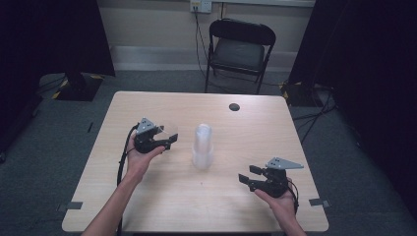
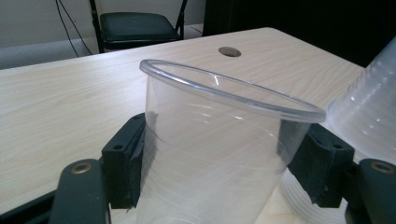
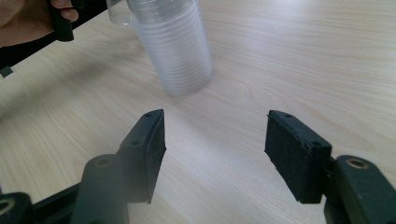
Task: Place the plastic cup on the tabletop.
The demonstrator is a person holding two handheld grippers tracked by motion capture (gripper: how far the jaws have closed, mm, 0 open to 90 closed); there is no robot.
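A single clear plastic cup (image 2: pixel 210 140) sits between the jaws of my left gripper (image 2: pixel 223 163), rim up and tilted, with both pads pressed against its sides. In the high view the left gripper (image 1: pixel 167 138) hovers over the table's left half, holding the cup (image 1: pixel 170 130). A stack of clear cups (image 1: pixel 202 146) stands upside down at the table's middle, just right of the held cup (image 2: pixel 369 116) (image 3: pixel 175 46). My right gripper (image 1: pixel 250 174) rests near the front right of the table, jaws wide apart and empty (image 3: pixel 219 154), pointing toward the stack.
The light wooden table (image 1: pixel 162 201) has a dark round hole (image 1: pixel 234 106) near its far edge. A black folding chair (image 1: pixel 241 46) stands behind the table. Dark curtains hang at both sides. Cables trail from each gripper toward the front edge.
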